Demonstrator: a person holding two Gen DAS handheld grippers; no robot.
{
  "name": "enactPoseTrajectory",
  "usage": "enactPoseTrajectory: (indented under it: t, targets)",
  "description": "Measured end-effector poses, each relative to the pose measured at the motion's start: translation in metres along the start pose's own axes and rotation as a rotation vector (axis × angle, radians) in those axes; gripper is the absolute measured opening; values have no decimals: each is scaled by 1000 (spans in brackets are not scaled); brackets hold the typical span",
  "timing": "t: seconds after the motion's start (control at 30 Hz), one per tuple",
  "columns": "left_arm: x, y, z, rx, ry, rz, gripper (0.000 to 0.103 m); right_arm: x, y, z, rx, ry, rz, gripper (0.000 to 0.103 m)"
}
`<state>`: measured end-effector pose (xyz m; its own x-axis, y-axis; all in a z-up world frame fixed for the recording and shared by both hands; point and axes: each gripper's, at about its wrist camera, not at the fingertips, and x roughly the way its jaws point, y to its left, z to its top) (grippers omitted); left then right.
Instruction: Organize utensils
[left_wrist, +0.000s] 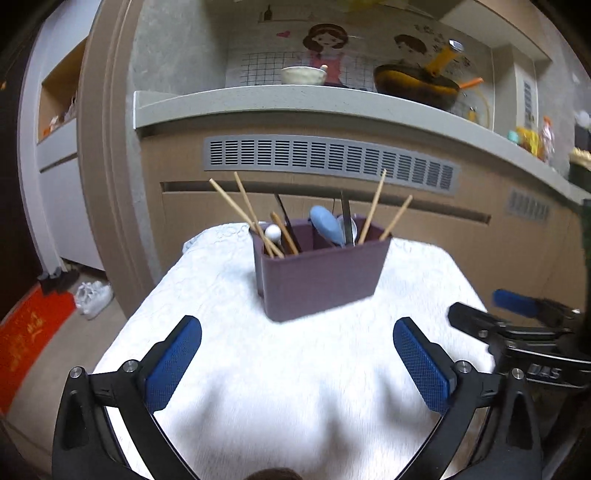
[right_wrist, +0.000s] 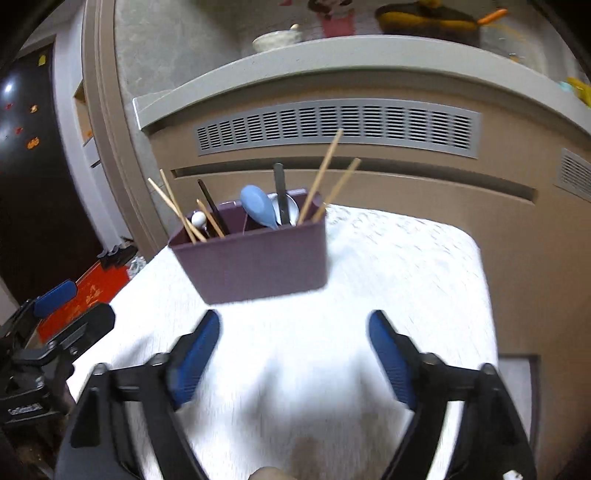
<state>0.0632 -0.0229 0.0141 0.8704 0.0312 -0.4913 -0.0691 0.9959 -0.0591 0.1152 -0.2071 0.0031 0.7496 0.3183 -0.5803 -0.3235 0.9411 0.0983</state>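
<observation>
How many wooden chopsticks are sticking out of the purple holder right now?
5: three wooden chopsticks lean left in the purple holder left compartment, one of them short; two lean right at its right end. More may be hidden inside.

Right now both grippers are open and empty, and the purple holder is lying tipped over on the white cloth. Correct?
Not quite. The purple holder stands upright on the white cloth, utensils sticking up from it, as the left wrist view shows. The left gripper and right gripper are open and empty.

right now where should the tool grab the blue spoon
Grip the blue spoon by its bowl, the only part sticking up above the holder; its handle is buried inside. Come from above, tool fingers on either side of the bowl, since chopsticks crowd the right.
</observation>
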Motion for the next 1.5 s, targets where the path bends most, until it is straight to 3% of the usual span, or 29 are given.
enactPoseTrajectory:
  t: [0.27,0.57,1.5]
  targets:
    - [-45,-1,-18,16,-82,110,103,-47,14,-31,34,-88,-82,101]
    - [-46,-3,-22,19,-43,74,103,-64,22,-43,2,-125,-171,101]
    - [-44,-7,-22,18,-11,57,103,-65,15,-43,13,-125,-162,101]
